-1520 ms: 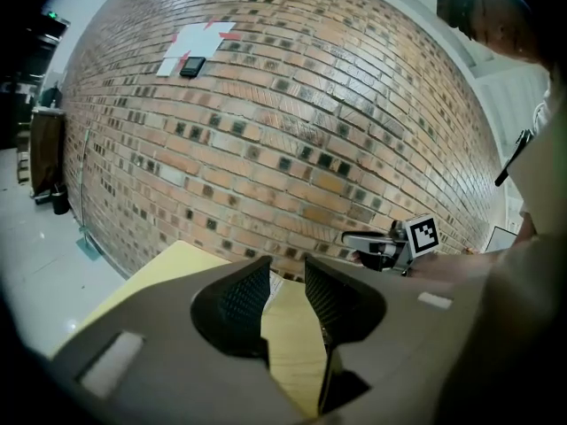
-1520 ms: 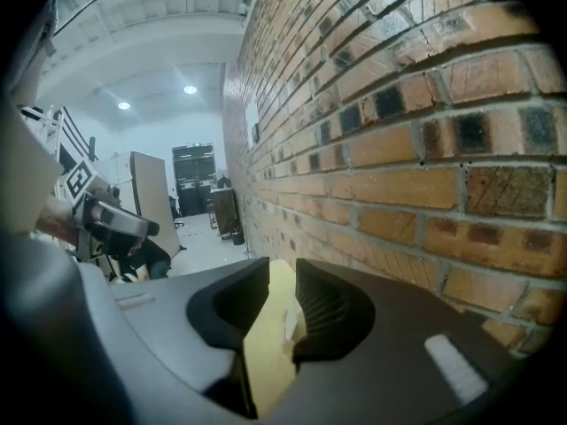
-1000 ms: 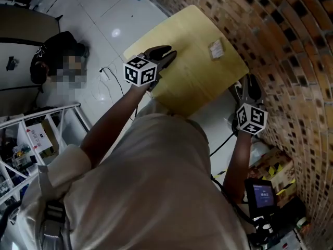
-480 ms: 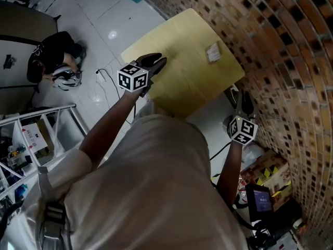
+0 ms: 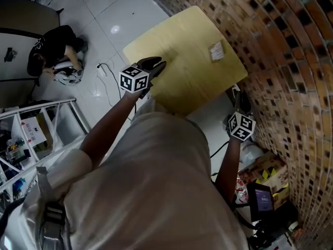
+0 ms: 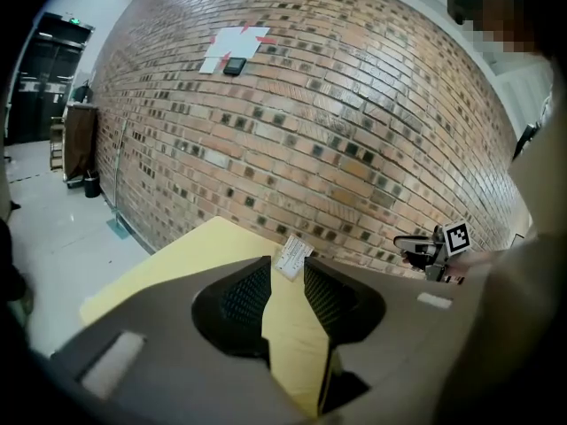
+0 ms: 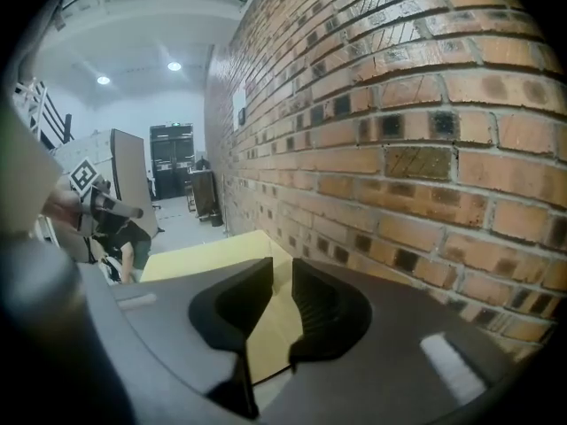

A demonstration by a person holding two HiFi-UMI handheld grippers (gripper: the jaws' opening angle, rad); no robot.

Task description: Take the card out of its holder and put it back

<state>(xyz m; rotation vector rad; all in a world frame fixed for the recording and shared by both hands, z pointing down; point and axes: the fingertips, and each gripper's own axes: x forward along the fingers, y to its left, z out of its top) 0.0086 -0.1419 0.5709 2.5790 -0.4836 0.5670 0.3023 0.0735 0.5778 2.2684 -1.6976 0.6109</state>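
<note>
Both grippers sit lower than a second ago. The right gripper (image 5: 238, 97) has just been closing its jaws partway, apart on nothing. The left gripper (image 5: 157, 65) shows jaws apart, empty. The card holder (image 5: 216, 50) lies untouched at the bench's (image 5: 177, 51) 2 o'clock, so this is likely only the approach.

Ceiling lights (image 7: 174, 65) glare on the glossy floor (image 5: 115, 30); fisheye views bend edges, corners vignetted dark.

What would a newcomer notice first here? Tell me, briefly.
The yellow table stands out, set beside a brick wall. A small card holder sits near the table's wall-side edge. The left gripper hovers over the table's near edge, jaws apart and empty.
</note>
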